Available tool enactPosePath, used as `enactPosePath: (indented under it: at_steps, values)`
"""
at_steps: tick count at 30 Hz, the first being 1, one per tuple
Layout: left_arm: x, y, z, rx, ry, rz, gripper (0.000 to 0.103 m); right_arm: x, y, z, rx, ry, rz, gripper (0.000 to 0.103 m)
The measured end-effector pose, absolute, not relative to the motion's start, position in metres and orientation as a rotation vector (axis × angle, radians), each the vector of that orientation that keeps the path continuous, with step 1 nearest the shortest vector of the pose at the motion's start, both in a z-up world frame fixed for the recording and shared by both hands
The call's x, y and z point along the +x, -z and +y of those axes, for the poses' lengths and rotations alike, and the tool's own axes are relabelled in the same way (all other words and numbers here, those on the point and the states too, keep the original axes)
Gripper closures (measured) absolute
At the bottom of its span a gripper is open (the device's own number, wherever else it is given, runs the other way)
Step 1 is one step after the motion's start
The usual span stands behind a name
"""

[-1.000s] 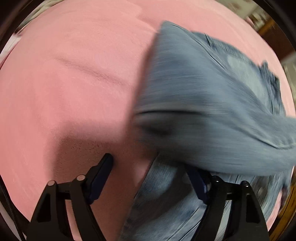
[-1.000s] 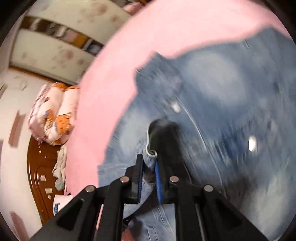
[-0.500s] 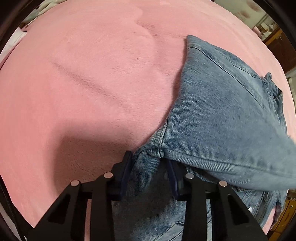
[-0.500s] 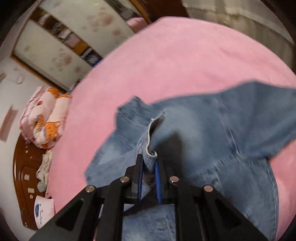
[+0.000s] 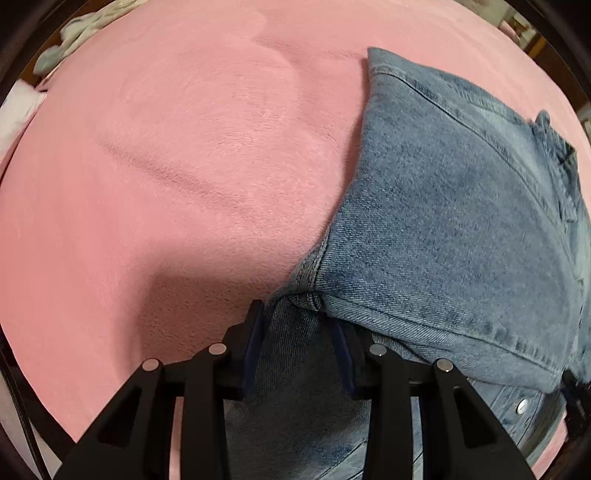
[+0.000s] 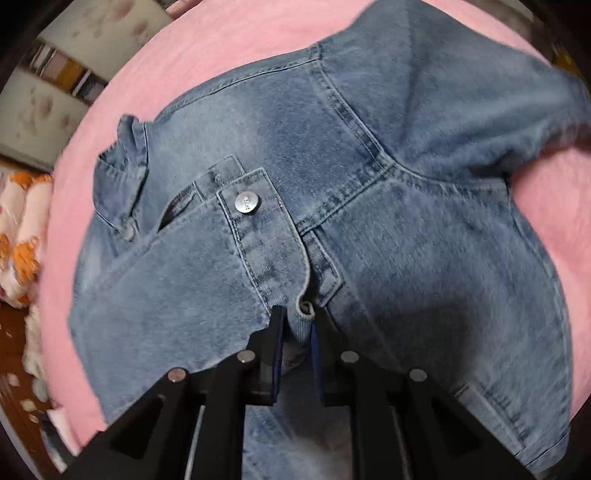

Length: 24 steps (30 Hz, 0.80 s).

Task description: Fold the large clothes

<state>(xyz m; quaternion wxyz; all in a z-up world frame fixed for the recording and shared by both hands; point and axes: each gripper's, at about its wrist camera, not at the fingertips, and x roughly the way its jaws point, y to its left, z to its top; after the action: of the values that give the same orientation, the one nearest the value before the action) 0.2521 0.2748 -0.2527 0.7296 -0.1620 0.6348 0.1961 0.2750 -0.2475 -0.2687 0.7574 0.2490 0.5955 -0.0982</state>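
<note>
A blue denim jacket [image 5: 461,229] lies partly folded on a pink blanket [image 5: 177,155]. In the left wrist view my left gripper [image 5: 297,332] has its jaws partly closed around a bunched fold of the denim at a seam corner. In the right wrist view the jacket [image 6: 369,206] fills the frame, with a metal button [image 6: 247,202] on a cuff strap. My right gripper [image 6: 297,328] is shut on a rolled denim edge just below that strap.
The pink blanket [image 6: 229,48] covers the bed on all sides of the jacket. A patterned quilt [image 6: 22,221] and wooden furniture [image 6: 22,398] lie past the bed's left edge. Pale cloth [image 5: 74,29] sits at the far left corner.
My left gripper went from wide open to closed around the denim fold. My right gripper carried its held edge down toward the jacket, which now lies closer and flatter.
</note>
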Motion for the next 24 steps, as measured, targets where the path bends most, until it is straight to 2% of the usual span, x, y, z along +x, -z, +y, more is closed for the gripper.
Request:
enactPosePath:
  at_steps: [1,3,7,13,15,17,19,20,21,24]
  values:
    - [0.254,0.251,0.275,-0.347,-0.423,1.405,0.069,0.277,0.269,-0.247,0.519,0.222,1.303,0.088]
    - [0.257,0.244,0.273,-0.327,-0.399,1.42,0.069,0.282,0.269,-0.246,0.476,0.241,1.315,0.079]
    - [0.257,0.222,0.275,-0.268,-0.349,1.426,0.069,0.283,0.259,-0.245,0.419,0.254,1.378,0.075]
    - [0.252,0.197,0.24,-0.262,-0.125,1.424,0.069,0.252,0.226,-0.233,0.336,0.279,1.303,0.069]
    - [0.257,0.194,0.22,-0.336,-0.017,1.427,0.074,0.242,0.221,-0.219,0.349,0.21,1.285,0.069]
    - [0.263,0.197,0.204,-0.408,0.055,1.44,0.091,0.236,0.225,-0.196,0.4,0.06,1.291,0.069]
    - [0.274,0.205,0.185,-0.458,0.105,1.455,0.093,0.236,0.232,-0.174,0.444,-0.059,1.298,0.08]
    - [0.276,0.21,0.176,-0.46,0.12,1.454,0.095,0.237,0.237,-0.161,0.456,-0.118,1.308,0.095]
    - [0.279,0.211,0.168,-0.455,0.131,1.45,0.095,0.242,0.241,-0.151,0.46,-0.154,1.32,0.1]
    - [0.304,0.232,0.145,-0.437,0.162,1.474,0.096,0.251,0.254,-0.12,0.459,-0.242,1.33,0.103]
